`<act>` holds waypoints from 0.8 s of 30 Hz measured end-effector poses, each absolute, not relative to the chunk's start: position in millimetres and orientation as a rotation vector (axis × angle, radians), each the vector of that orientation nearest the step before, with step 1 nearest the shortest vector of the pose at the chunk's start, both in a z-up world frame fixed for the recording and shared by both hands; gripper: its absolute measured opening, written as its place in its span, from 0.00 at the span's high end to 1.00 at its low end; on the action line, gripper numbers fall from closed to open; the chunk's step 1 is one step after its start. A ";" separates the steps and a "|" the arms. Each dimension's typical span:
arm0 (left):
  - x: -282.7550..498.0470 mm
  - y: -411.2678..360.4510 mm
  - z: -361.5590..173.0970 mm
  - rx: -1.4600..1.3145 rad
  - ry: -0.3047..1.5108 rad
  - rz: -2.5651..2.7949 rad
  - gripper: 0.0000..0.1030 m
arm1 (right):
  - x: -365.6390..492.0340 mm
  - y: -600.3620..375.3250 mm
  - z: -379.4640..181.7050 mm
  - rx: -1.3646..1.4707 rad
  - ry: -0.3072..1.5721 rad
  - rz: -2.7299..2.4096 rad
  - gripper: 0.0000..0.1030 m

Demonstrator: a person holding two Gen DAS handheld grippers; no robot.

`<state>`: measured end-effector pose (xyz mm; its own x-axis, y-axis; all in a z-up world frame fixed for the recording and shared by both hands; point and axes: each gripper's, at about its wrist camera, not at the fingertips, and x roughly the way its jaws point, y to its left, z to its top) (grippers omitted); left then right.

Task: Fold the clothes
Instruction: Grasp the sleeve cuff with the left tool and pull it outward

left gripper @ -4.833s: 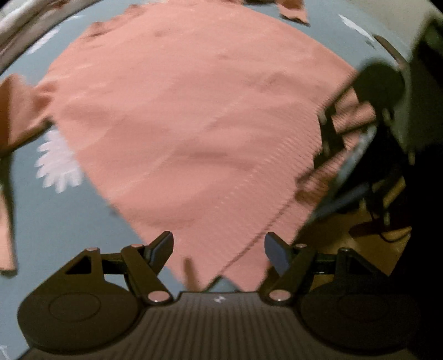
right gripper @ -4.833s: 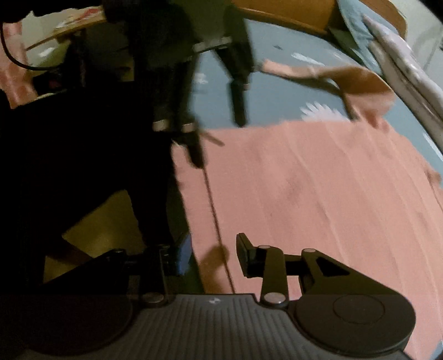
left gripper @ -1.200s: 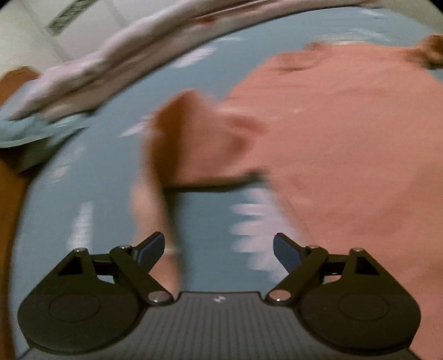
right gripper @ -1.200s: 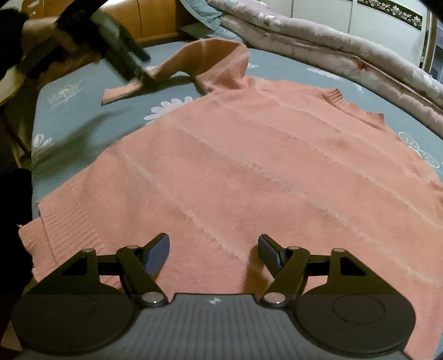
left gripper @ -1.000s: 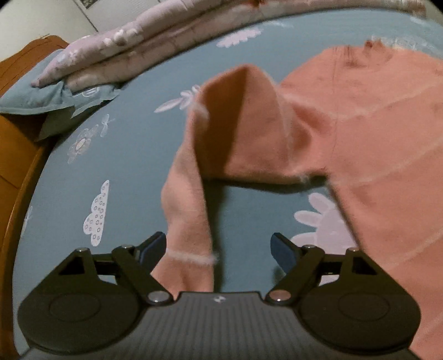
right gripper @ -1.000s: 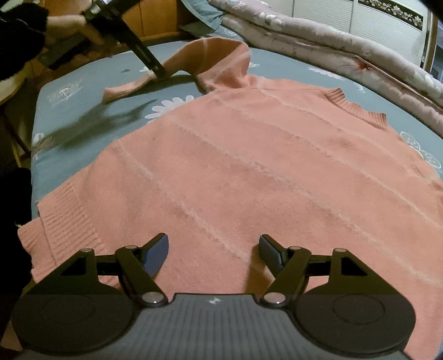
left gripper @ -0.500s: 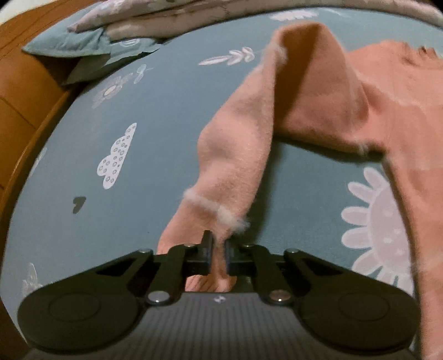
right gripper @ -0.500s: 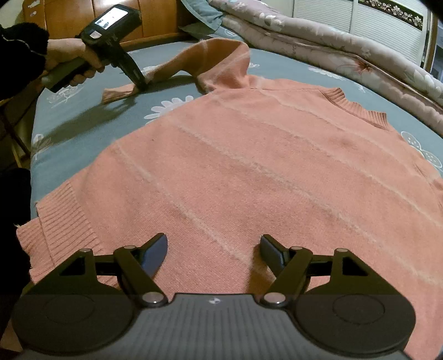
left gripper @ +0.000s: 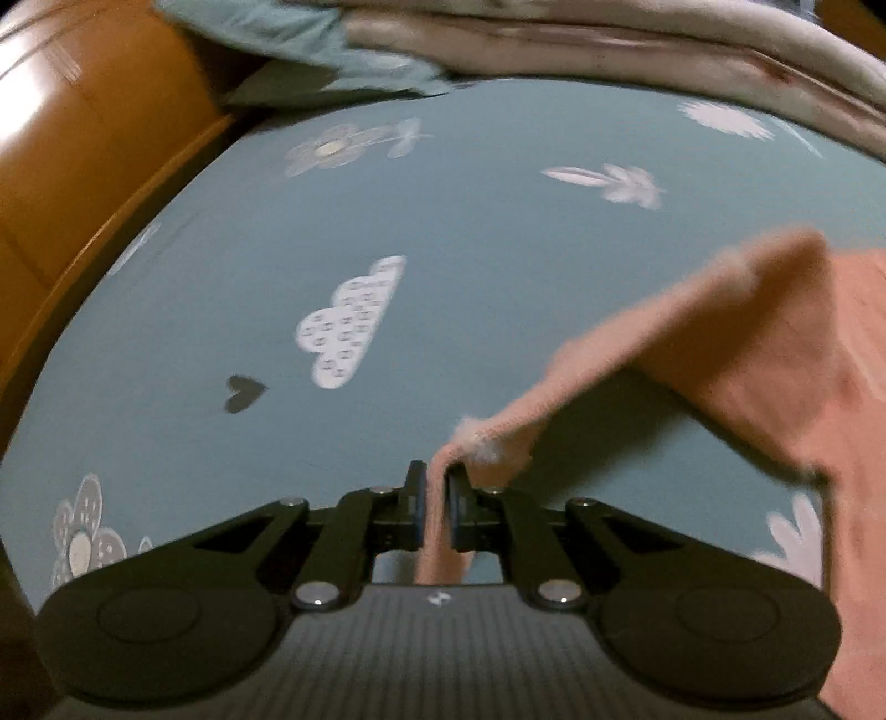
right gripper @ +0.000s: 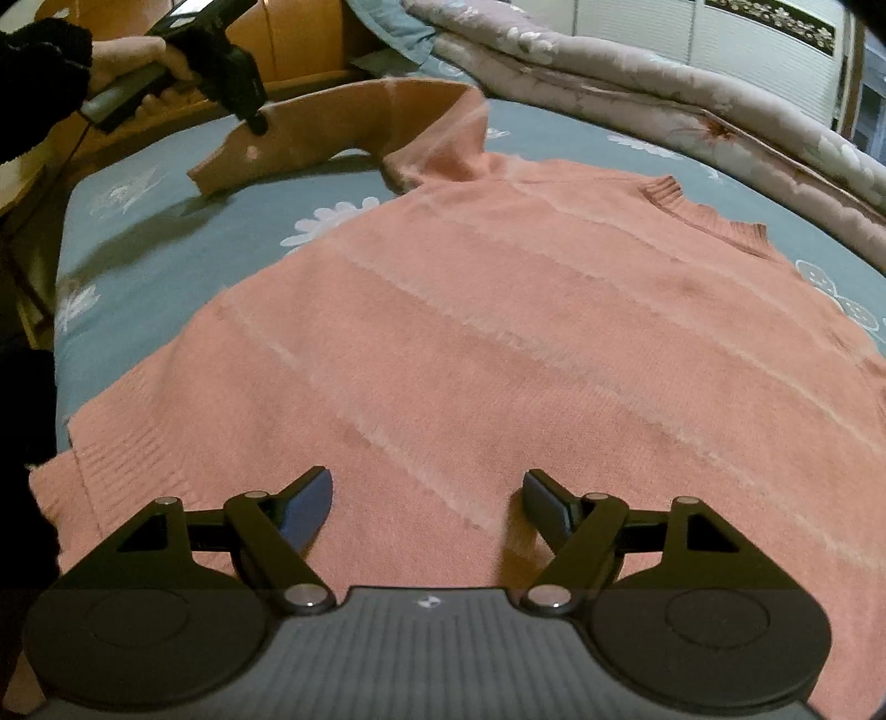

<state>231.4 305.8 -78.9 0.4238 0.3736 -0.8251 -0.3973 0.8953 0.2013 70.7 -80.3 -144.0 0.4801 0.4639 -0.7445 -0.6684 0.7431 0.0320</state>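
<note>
The left tongs [left gripper: 433, 498] are pinching the cuff of the sleeve [left gripper: 653, 343], which is running out toward 2 o'clock to the sweater [right gripper: 498, 343] body. The right tongs [right gripper: 426, 504] are hanging spread apart over the hem, the body stretching toward 12 o'clock across the bed [left gripper: 443, 221]. The left hand is nearer the sleeve.

The bed [right gripper: 166, 260] wears a teal sheet printed with white flowers, clouds and a small dark heart. A salmon-pink sweater [right gripper: 498, 354] lies flat on it, ribbed hem at the near edge, collar toward the far side. Beyond the sweater's collar a rumpled pale floral quilt [right gripper: 692, 111] runs along the far edge, with a teal pillow [left gripper: 310, 39] beside it near the wooden frame [left gripper: 83, 166].
</note>
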 end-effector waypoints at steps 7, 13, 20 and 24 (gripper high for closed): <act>268.9 338.8 -86.7 -0.032 1.038 0.547 0.95 | 76.7 -79.1 -145.5 -0.252 0.816 0.698 0.22; 295.0 355.7 -91.1 -0.002 1.046 0.575 0.94 | 83.2 -78.7 -145.5 -0.200 0.812 0.690 0.22; 318.4 364.9 -102.8 0.036 1.061 0.584 0.89 | 88.1 -78.0 -146.9 -0.163 0.811 0.694 0.22; 328.2 367.4 -111.4 0.071 1.068 0.594 0.84 | 89.1 -77.1 -147.8 -0.162 0.807 0.696 0.22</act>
<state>328.2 367.4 -111.4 0.3424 0.4901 -0.8016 -0.4229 0.8423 0.3343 89.1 -77.1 -147.8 0.4846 0.5099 -0.7107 -0.6282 0.7683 0.1228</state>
